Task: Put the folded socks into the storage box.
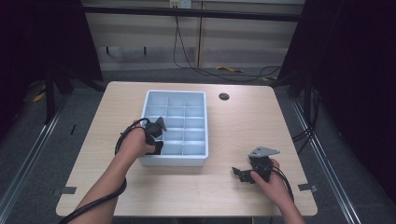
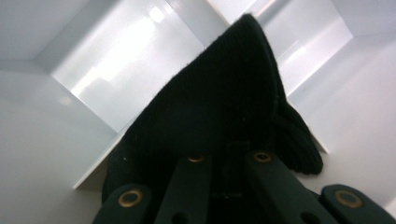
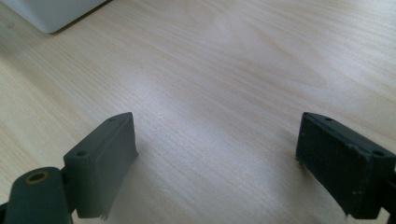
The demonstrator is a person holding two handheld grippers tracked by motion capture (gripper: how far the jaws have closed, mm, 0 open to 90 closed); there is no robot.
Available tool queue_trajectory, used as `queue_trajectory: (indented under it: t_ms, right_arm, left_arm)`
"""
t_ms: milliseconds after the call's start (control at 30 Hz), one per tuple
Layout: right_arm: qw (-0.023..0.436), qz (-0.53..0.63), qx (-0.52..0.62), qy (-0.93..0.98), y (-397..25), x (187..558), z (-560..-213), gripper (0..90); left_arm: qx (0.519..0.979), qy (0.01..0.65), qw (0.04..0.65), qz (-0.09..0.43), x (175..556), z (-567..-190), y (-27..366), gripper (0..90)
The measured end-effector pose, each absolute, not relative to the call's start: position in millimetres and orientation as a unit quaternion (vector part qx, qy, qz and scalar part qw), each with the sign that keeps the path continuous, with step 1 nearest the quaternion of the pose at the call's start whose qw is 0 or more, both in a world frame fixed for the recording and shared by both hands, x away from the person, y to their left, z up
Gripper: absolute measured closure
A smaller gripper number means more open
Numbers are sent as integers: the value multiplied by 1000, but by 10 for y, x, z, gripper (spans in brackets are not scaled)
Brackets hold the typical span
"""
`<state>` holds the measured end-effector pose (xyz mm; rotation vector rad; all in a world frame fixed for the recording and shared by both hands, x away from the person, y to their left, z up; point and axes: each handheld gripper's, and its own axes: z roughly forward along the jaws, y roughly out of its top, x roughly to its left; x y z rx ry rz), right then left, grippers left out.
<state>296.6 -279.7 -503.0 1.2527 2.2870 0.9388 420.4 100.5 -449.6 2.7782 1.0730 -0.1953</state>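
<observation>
Gripping a black cloth [image 2: 219, 107] inside the divided tray [image 1: 148, 99], the left tool [image 1: 158, 145] is closed; the right tool [image 3: 215, 163] gapes wide, empty.

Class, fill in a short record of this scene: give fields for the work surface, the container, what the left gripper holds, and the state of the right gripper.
Surface: wooden table
Container: white divided tray, compartments in a grid
Left gripper: shut on a black cloth, at the tray's near-left compartment
Right gripper: jaws wide apart, holding nothing, over bare table right of the tray

Black cloth [image 2: 219, 107], pale grey tray [image 1: 200, 151], light woodgrain table [image 1: 243, 126].
</observation>
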Motion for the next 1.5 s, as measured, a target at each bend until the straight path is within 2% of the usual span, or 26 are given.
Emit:
queue_trajectory:
  t_ms: [233,500,833,1233,1500]
  right_arm:
    - [184,333,445,811,-2795,2967,-5030,115]
    - [185,334,443,811,-2796,2969,-5031,115]
    - [185,334,443,811,-2796,2970,-5031,115]
    - [184,334,443,811,-2796,2970,-5031,115]
    - [184,334,443,811,-2796,2970,-5031,115]
  left_arm:
    - [926,363,74,-77,4219,-4339,1036,895]
    - [924,368,79,-72,4212,-4122,1068,823]
    - [922,373,79,-68,4234,-3934,1086,900]
    - [923,373,80,-50,4329,-3836,937,900]
    - [923,373,71,-51,4372,-3993,848,900]
